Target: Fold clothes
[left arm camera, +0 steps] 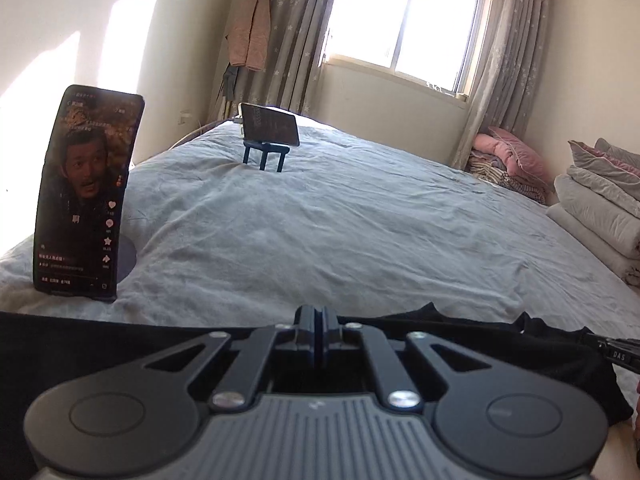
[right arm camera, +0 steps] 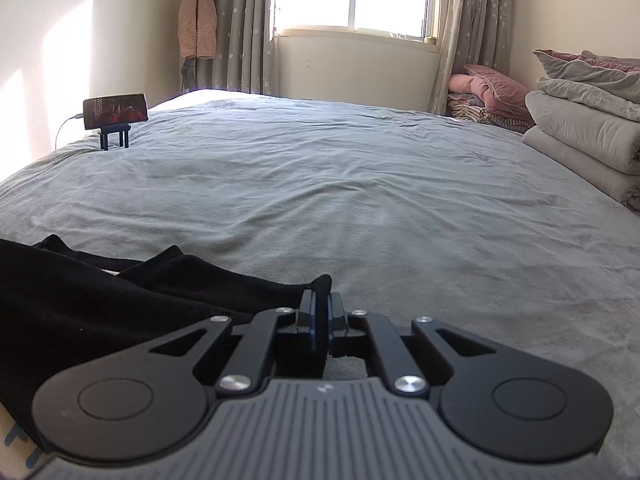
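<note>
Jaws on both grippers, left gripper point(left arm camera: 319, 314) and right gripper point(right arm camera: 321, 300), clamped tight on the black garment's point(right arm camera: 100, 300) edge, bed point(right arm camera: 360, 200) stretching ahead.

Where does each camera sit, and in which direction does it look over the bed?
Left wrist view: sits on the left gripper, low over the black garment, facing the window; shows its shut fingers and an upright phone nearby.
Right wrist view: sits on the right gripper, facing the same window; its fingers pinch the garment's edge.
Both views share the grey bed sheet, the phone on a stand, the pink jacket and the folded quilts.
</note>
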`<state>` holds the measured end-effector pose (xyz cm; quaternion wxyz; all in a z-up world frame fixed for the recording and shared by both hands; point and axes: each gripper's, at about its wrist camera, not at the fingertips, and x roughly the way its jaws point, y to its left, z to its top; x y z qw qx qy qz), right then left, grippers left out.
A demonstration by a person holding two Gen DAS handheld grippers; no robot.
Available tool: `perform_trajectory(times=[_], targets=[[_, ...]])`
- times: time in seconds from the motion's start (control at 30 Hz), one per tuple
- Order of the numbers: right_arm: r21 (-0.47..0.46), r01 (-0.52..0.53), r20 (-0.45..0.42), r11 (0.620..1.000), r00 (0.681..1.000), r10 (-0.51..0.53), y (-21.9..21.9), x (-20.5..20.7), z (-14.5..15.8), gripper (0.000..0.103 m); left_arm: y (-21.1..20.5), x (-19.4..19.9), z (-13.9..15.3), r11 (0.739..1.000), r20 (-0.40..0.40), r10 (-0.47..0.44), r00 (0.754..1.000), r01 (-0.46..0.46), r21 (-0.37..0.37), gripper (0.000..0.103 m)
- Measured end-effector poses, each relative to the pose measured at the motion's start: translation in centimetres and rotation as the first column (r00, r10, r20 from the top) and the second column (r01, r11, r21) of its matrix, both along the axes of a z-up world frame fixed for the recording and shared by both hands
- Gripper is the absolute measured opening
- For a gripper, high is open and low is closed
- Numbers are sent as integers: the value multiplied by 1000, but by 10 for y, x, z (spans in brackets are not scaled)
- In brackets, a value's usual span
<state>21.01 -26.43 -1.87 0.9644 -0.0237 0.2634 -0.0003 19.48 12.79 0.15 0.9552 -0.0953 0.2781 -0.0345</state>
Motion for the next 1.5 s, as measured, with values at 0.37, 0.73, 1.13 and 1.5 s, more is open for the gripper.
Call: perform_trajectory(times=[0.37,0.73,1.13,1.5], targets=[[8,-92,-31,996,995,92,1,-36,14,43,31,-24,-3,991,-103,38,994,-51,-127,43],[-136,-348,-67,928,937,342,30,-106,5,45,18,-47,-16,979,-125,51,991,-74,-190,36],[-454,-340,-49,823,932,358,50,-120,-20,37,4,-56,-14,991,-79,91,993,-97,-89,12],[-551,-350,-109,758,930,350,34,-125,-21,3,-6,-61,-5,999,-200,-46,979,48,6,11]])
